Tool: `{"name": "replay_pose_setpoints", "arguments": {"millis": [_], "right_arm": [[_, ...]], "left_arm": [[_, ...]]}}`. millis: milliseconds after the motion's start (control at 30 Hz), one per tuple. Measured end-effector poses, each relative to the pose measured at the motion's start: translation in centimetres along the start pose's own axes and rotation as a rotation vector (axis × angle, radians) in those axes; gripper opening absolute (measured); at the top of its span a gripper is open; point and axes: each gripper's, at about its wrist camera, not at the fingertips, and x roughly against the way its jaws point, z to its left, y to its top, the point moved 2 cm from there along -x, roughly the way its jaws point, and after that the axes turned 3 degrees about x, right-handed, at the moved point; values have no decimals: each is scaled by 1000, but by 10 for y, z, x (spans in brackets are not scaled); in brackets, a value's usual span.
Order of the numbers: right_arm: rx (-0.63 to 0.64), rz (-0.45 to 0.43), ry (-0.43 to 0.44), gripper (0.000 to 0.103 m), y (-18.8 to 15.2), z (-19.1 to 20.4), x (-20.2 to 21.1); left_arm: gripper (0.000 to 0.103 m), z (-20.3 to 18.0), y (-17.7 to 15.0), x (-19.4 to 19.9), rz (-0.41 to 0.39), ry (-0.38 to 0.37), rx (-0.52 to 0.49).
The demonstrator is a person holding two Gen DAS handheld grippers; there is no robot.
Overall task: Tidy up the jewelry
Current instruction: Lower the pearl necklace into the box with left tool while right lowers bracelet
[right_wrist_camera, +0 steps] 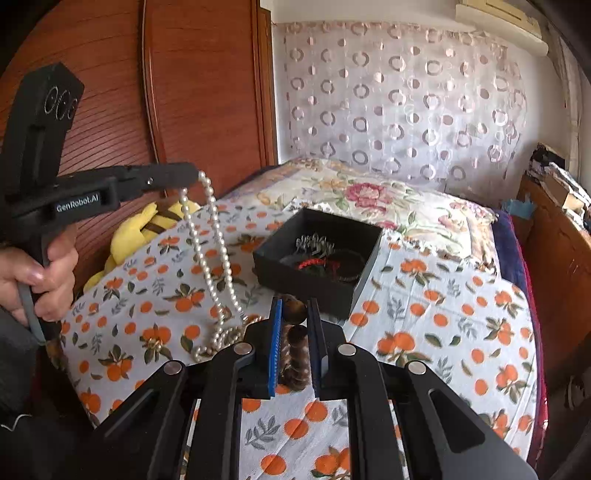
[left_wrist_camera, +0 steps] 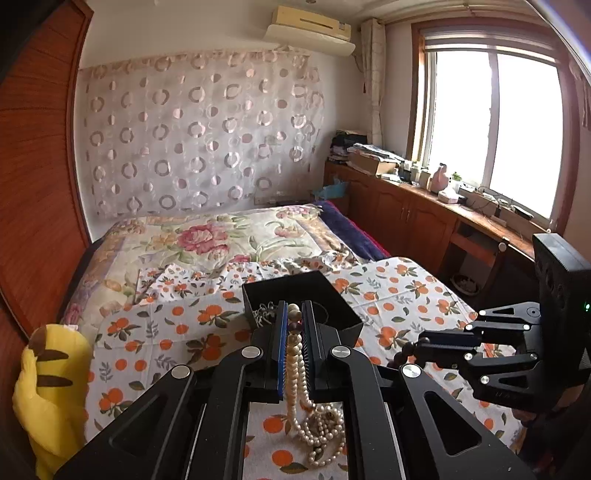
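Pearl necklace (right_wrist_camera: 207,240) hangs lengthwise downward from the left hand-held gripper (left_wrist_camera: 294,314) pinching it; right hand-held gripper (right_wrist_camera: 294,308) clamps brown beads (right_wrist_camera: 295,354) near a black box (right_wrist_camera: 317,254).

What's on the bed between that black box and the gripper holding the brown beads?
Only bare orange-print sheet separates the black box from the right gripper pinching the brown bead bracelet; the right wrist view shows it best.

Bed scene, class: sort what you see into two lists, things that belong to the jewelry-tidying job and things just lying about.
Job:
pearl necklace, held by left tongs
brown bead bracelet, held by right tongs
black box, jewelry already inside

Lying about:
yellow plush
floral quilt
air conditioner
windowsill clutter
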Motion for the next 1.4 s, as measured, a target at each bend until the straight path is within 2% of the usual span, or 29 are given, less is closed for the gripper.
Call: {"name": "replay_pose_setpoints", "arguments": {"millis": [467,800,1033,1400], "right_arm": [[-4,-38,-30,15,28,-17,4],[-12,-68,-41,15,44,-29,2],[-37,-99,-29,15,64,-41,-4],[-54,-112,-6,15,82,-51,-20]], "left_arm": [[7,-13,36,1,-38,-8,-29],[7,-24,73,5,-86,16,-65],[7,-22,96,-7,-82,24,-57],[7,-19,108,-33,-52,29,-58]]}}
